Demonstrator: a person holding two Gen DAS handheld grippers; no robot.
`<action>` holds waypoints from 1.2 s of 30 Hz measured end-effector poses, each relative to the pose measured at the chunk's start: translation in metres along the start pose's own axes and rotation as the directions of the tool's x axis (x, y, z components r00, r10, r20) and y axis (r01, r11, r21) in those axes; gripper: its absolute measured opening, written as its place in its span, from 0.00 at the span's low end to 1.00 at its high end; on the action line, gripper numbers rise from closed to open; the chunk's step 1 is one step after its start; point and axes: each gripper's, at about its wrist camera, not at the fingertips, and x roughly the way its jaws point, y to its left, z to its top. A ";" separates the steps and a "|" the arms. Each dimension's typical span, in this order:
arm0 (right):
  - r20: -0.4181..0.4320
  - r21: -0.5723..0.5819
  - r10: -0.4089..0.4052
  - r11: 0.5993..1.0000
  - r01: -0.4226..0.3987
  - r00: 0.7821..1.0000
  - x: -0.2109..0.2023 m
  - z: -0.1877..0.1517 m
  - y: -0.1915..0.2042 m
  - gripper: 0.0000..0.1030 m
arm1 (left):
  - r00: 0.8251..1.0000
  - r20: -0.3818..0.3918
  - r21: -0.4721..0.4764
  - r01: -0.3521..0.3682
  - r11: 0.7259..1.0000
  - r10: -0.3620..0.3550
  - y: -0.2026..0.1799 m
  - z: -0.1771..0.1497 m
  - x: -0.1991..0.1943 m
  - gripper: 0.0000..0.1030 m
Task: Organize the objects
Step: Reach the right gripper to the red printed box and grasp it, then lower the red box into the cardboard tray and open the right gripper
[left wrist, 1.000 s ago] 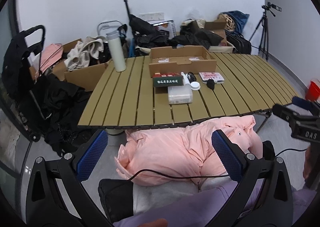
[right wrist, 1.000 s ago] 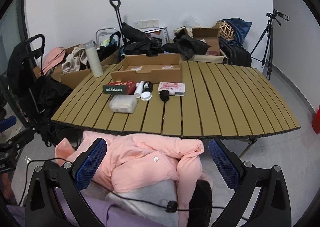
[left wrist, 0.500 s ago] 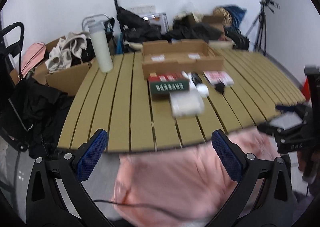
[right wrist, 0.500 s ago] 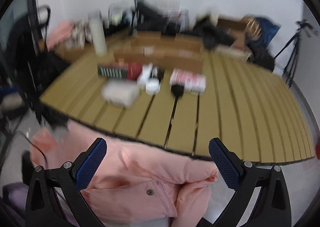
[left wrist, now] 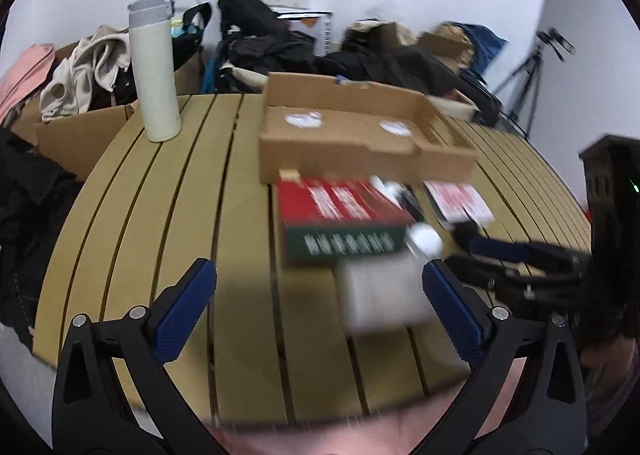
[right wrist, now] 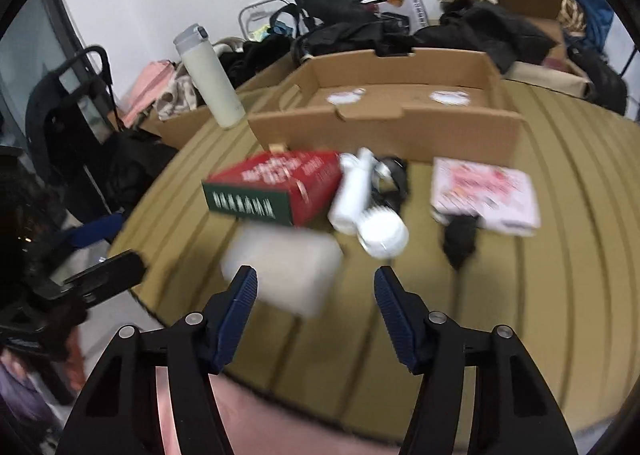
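Observation:
On the slatted wooden table [left wrist: 168, 215] lie a red and green box [left wrist: 340, 221] [right wrist: 276, 187], a translucent white container [left wrist: 382, 297] [right wrist: 286, 267], a white bottle [right wrist: 354, 191] with a white cap [right wrist: 384, 233], a small black object [right wrist: 460, 237] and a pink packet [right wrist: 486, 195] [left wrist: 460, 201]. Behind them stands an open, shallow cardboard box [left wrist: 360, 139] [right wrist: 400, 111]. My left gripper [left wrist: 316, 295] is open and empty over the near table edge. My right gripper [right wrist: 316, 293] is open and empty just before the white container; it also shows in the left wrist view [left wrist: 520, 255].
A tall white flask [left wrist: 154, 71] [right wrist: 210, 79] stands at the table's far left. Bags, clothes and cardboard boxes pile up behind the table [right wrist: 460, 27]. A tripod [left wrist: 532, 83] stands at the right wall. A pink jacket [right wrist: 280, 423] lies below the near edge.
Both grippers have moved forward and up from above the pink jacket to the table's near edge. The right gripper's jaws have narrowed. The objects look closer and blurred by motion.

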 end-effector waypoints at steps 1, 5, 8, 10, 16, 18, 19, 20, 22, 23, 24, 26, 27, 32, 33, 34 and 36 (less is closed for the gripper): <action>-0.002 0.012 0.007 1.000 -0.007 1.000 0.010 0.010 -0.001 0.63 | 1.000 -0.008 -0.015 -0.016 1.000 0.016 0.006 0.006 0.007 0.96; -0.032 0.097 0.068 0.993 -0.064 0.997 0.050 0.040 -0.008 0.53 | 0.995 0.072 -0.081 -0.065 0.995 0.071 0.023 0.027 0.028 0.94; -0.063 0.109 0.056 0.993 -0.049 0.996 0.072 0.051 -0.007 0.47 | 0.997 -0.056 -0.018 -0.059 0.998 0.058 0.022 0.035 0.059 0.94; -0.092 0.125 0.042 0.992 -0.031 0.995 0.084 0.052 -0.009 0.46 | 0.995 -0.101 -0.037 -0.033 0.999 0.029 0.025 0.034 0.073 0.93; -0.135 0.210 0.107 0.975 -0.077 0.985 0.099 0.050 -0.024 0.18 | 0.985 -0.153 -0.128 0.060 0.990 -0.080 0.024 0.022 0.081 0.55; -0.114 0.207 0.101 0.975 -0.076 0.988 0.090 0.050 -0.020 0.17 | 0.990 -0.117 -0.125 0.067 0.990 -0.081 0.018 0.021 0.071 0.55; -0.102 0.196 0.093 0.978 -0.072 0.990 0.083 0.050 -0.017 0.17 | 0.992 -0.097 -0.120 0.071 0.990 -0.082 0.014 0.024 0.061 0.55; -0.088 0.185 0.090 0.980 -0.073 0.992 0.072 0.050 -0.013 0.17 | 0.993 -0.071 -0.120 0.085 0.989 -0.094 0.012 0.027 0.048 0.55; -0.051 0.167 0.086 0.983 -0.077 0.995 0.047 0.050 -0.005 0.17 | 0.992 -0.009 -0.122 0.123 0.985 -0.125 0.006 0.030 0.020 0.55; -0.022 0.156 0.088 0.984 -0.084 0.996 0.029 0.049 -0.001 0.17 | 0.989 0.020 -0.119 0.145 0.982 -0.144 0.002 0.032 0.005 0.55; -0.008 0.153 0.089 0.984 -0.087 0.996 0.019 0.049 0.001 0.17 | 0.987 0.040 -0.115 0.159 0.981 -0.156 -0.003 0.034 -0.006 0.55; 0.023 0.151 0.092 0.984 -0.094 0.996 -0.001 0.050 0.006 0.17 | 0.983 0.069 -0.104 0.179 0.978 -0.172 -0.010 0.041 -0.019 0.55; 0.038 0.148 0.085 0.985 -0.090 0.996 -0.009 0.051 0.007 0.17 | 0.981 0.081 -0.094 0.185 0.978 -0.177 -0.014 0.046 -0.024 0.55; 0.085 0.148 0.077 0.985 -0.089 0.993 -0.027 0.081 -0.001 0.17 | 0.980 0.091 -0.043 0.184 0.982 -0.179 -0.031 0.104 -0.014 0.55; 0.091 0.152 0.077 0.984 -0.090 0.993 -0.026 0.094 -0.006 0.17 | 0.982 0.081 -0.035 0.176 0.984 -0.172 -0.032 0.120 -0.003 0.55; 0.101 0.158 0.074 0.983 -0.089 0.992 -0.023 0.109 -0.011 0.17 | 0.983 0.064 -0.030 0.173 0.985 -0.170 -0.031 0.133 0.008 0.55; 0.095 0.175 0.070 0.981 -0.086 0.993 -0.012 0.133 -0.023 0.17 | 0.988 0.009 -0.042 0.156 0.987 -0.156 -0.025 0.159 0.037 0.55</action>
